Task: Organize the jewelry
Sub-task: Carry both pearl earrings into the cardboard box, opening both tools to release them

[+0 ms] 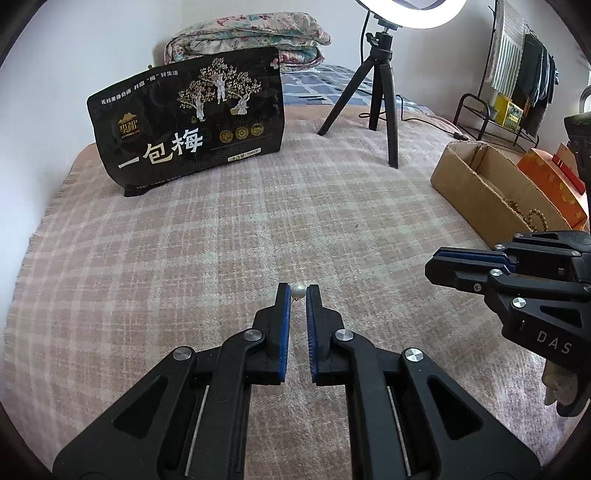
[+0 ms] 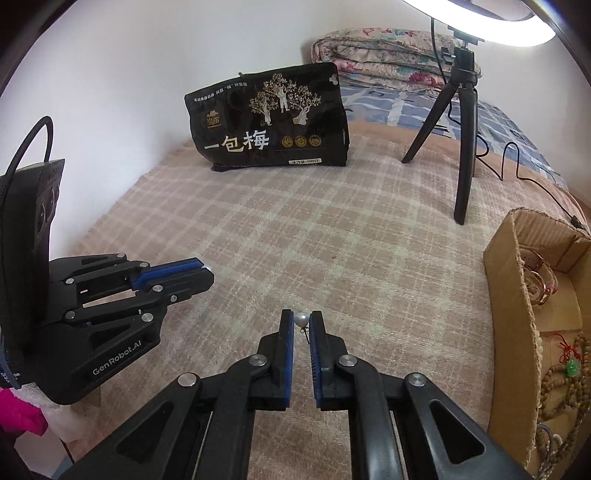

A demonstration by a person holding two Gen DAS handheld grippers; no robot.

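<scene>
The left gripper (image 1: 298,291) pinches a round, glossy white pearl (image 1: 298,291) between the tips of its blue ribbed pads, above a pink-and-cream plaid blanket (image 1: 221,240) of coarse woven nap. The right gripper (image 2: 301,319) clamps a second pearl (image 2: 301,319) the same way; a thin wire post with a small loop hangs under this one, so it looks like an earring. Both grippers are matte black plastic with silver pivot pins.

To the right sits an open box (image 2: 508,295) of raw brown cardboard, holding strands of wooden beads (image 2: 561,384), a green pendant on red cord (image 2: 571,367) and some bangles (image 2: 539,284).

At the back a shiny black pouch (image 1: 188,118) with gold tree prints stands upright. Beside it a black tripod (image 1: 380,99) carries a glowing ring light (image 1: 410,11). A folded floral quilt (image 1: 251,33) lies behind.
</scene>
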